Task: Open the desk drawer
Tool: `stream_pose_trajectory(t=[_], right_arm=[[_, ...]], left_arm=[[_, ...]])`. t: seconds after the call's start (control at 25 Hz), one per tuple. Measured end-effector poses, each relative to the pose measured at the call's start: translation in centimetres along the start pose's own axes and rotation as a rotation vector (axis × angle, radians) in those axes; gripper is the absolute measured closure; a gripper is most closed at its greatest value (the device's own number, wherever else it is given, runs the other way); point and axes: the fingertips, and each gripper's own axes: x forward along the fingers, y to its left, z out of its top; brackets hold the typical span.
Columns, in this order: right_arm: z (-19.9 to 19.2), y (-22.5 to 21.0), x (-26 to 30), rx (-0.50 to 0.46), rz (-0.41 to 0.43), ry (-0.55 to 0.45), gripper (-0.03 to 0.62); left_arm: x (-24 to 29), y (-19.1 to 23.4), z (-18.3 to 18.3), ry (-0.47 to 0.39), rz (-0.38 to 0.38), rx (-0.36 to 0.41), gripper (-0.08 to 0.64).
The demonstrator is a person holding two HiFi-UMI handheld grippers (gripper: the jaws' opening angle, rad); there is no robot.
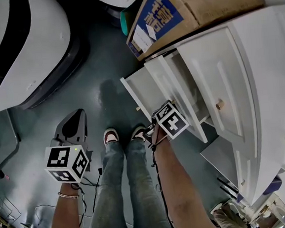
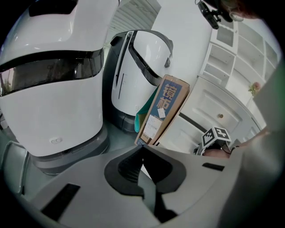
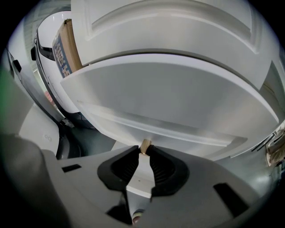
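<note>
Our left tool (image 2: 142,147) hung closed and empty over the floor (image 1: 93,65). Our right tool (image 3: 143,149) pinched the drawer's knob (image 3: 145,144). The drawer (image 1: 139,91) stood partly out of the table (image 1: 275,49), so we judged the pull underway. Next we needed a straight, level draw. Our feet (image 1: 110,136) stood close, and the cardboard box (image 1: 192,7) leaned clear beyond.
</note>
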Motion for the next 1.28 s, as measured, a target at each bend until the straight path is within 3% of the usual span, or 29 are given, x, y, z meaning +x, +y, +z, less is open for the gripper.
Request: stream_pose_trajectory(t=[1.28], right_arm=[[-5.7,2.1,-3.0,-0.002,0.016,0.042,0.509]], left_arm=[[-3.2,2.5,-2.3,-0.025,0.032,-0.043,0.543]])
